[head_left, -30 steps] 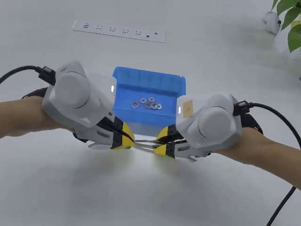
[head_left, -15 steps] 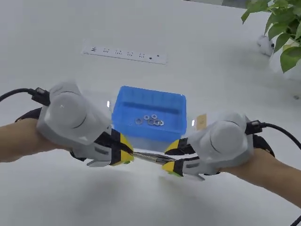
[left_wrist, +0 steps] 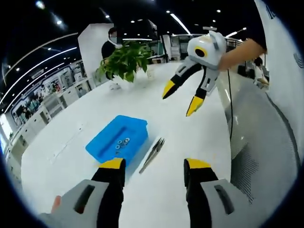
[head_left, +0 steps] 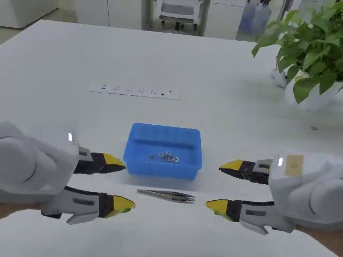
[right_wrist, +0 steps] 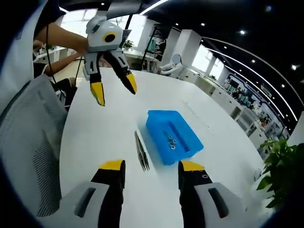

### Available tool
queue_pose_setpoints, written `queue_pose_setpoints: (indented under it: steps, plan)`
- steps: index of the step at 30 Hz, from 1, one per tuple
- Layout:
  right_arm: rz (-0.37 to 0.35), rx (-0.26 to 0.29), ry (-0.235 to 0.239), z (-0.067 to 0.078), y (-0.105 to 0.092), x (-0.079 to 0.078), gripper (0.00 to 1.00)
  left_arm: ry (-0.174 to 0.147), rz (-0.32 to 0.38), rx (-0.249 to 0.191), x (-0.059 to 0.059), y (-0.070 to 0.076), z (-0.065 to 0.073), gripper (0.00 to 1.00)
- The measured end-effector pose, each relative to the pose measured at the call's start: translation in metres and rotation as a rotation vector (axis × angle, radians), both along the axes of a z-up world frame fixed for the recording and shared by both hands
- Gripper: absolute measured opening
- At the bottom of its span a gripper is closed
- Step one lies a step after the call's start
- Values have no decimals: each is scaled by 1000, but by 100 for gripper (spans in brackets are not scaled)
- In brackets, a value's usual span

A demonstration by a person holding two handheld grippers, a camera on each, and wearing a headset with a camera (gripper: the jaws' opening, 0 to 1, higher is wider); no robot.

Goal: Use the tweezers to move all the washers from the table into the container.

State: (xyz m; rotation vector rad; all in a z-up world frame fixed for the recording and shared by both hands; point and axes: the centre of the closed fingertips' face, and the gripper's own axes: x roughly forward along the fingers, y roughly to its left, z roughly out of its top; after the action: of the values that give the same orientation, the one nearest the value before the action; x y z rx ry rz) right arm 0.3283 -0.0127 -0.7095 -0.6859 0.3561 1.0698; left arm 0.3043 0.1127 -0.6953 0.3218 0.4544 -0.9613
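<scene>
The left gripper [head_left: 128, 184] gaped empty, jaws apart. Small silver metal washers [head_left: 165, 157] lay inside the blue rectangular plastic container [head_left: 161, 170], slim metal tweezers [head_left: 166, 195] on the white table [head_left: 241, 107] before it. The right gripper [head_left: 214, 186] gaped empty too. With no washer seen outside, the task seemed done

A white tabletop [head_left: 230, 91] stretches away into an office. A white power strip [head_left: 135, 91] lies flat on it toward the far side. At the far right stands a leafy green plant [head_left: 303, 45] in a white pot [head_left: 313, 99]. Beyond the far edge are an office chair [head_left: 179, 9] and pale cabinets [head_left: 102, 10]. In the right gripper view, a grey mesh chair [right_wrist: 28, 142] sits beside the tabletop.
</scene>
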Motion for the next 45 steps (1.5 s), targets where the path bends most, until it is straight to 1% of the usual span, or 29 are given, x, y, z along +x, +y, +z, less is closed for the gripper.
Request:
queue_pose_setpoints:
  steps: [1,2,3,4,5,6,7,9,11,12,14,16,20,22,24,26,29,30,32,33,35,39,41,43,45]
  plan:
    - [-2,-7,-2,-1,-1,-2,53,4,7,-7,-1,0,0,69]
    - [-1,-20,-11,-1,-3,-6,57,5,25,0,-1,2,0,77]
    - [-13,-55,-32,-2,-8,-6,61,11,64,28,0,8,-3,83]
    - [-27,-87,-55,-3,-12,-4,66,12,82,66,0,13,-6,88]
    - [-27,-107,-85,-1,-14,-4,70,-6,95,87,0,17,-5,94]
    - [-26,-117,-99,0,-15,-4,77,-13,99,83,0,17,-3,98]
    - [-28,-114,-97,0,-15,-5,83,-19,101,82,-1,19,0,99]
    - [-65,-104,-85,3,-19,-3,93,-15,108,83,-3,23,7,100]
    - [-109,-69,-55,7,-20,-2,99,-18,99,93,-6,25,13,100]
    - [-117,-57,-45,9,-20,-3,100,-24,96,102,-7,25,15,100]
    - [-141,-33,-27,12,-20,-3,100,-52,78,131,-8,26,21,100]
    - [-141,-24,-22,14,-20,-7,100,-68,73,156,-9,28,25,100]
    - [-126,-28,-11,14,-17,-14,100,-90,30,177,-14,25,32,100]
    - [-108,-35,-13,14,-16,-18,100,-75,-3,196,-18,25,33,100]
    - [-98,-43,-5,12,-16,-21,100,-78,-33,222,-22,26,33,100]
    - [-99,-45,5,10,-18,-24,100,-86,-41,238,-24,28,35,100]
    - [-91,-51,26,5,-18,-28,100,-83,-50,256,-29,31,35,100]
    - [-81,-62,30,3,-18,-30,100,-85,-51,264,-31,32,34,100]
    - [-75,-74,28,2,-18,-31,100,-85,-52,271,-32,33,34,100]
    - [-74,-71,27,3,-17,-31,100,-80,-56,284,-34,34,32,100]
    - [-74,-55,26,6,-16,-30,100,-80,-57,294,-34,34,32,100]
    - [-79,-57,24,8,-17,-27,100,-88,-62,301,-34,32,35,100]
    - [-81,-47,22,11,-17,-26,100,-90,-63,304,-33,32,36,100]
    - [-83,-46,21,11,-18,-25,100,-92,-62,324,-31,36,37,100]
    - [-86,-46,26,11,-20,-25,100,-87,-50,324,-28,41,38,100]
